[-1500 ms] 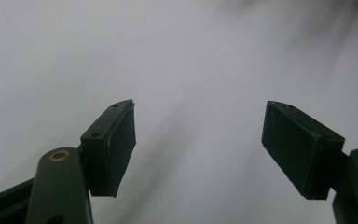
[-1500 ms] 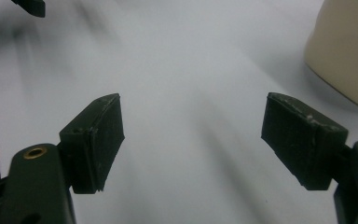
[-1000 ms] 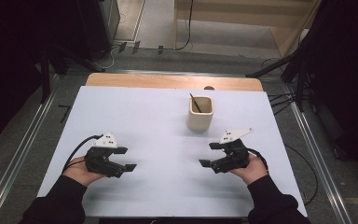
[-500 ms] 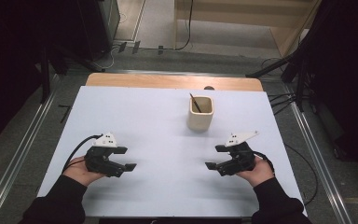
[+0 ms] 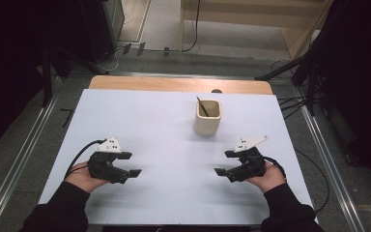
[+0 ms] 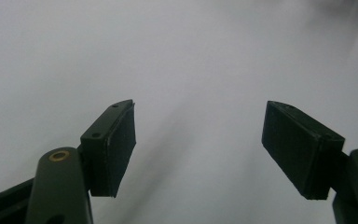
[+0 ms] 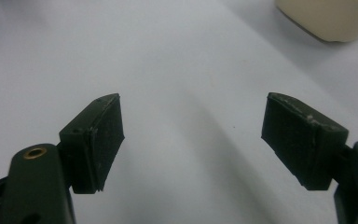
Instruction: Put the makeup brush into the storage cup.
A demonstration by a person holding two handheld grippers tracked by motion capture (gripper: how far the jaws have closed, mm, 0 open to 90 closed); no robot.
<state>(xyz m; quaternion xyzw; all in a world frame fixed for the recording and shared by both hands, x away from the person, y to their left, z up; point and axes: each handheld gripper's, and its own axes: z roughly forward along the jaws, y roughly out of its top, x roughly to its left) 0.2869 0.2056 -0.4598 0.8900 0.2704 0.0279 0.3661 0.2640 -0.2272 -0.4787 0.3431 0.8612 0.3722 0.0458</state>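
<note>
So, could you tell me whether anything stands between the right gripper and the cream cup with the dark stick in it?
Nothing visible does. The right gripper sits open and empty, and only bare white table lies between it and the cream cup, which stands farther back and slightly to its left.

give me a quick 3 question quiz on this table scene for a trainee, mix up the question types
1. True or false: the right gripper is shut on the cream cup.
2. Multiple choice: where is the dark stick? A) flat on the white table B) standing in the cup, leaning C) held by the left gripper
3. Fill in: of the two grippers, the ____ one is nearer the cup.

Key
1. False. In the right gripper view its jaws stand wide apart with nothing between them, and the cup sits farther off.
2. B
3. right
</note>
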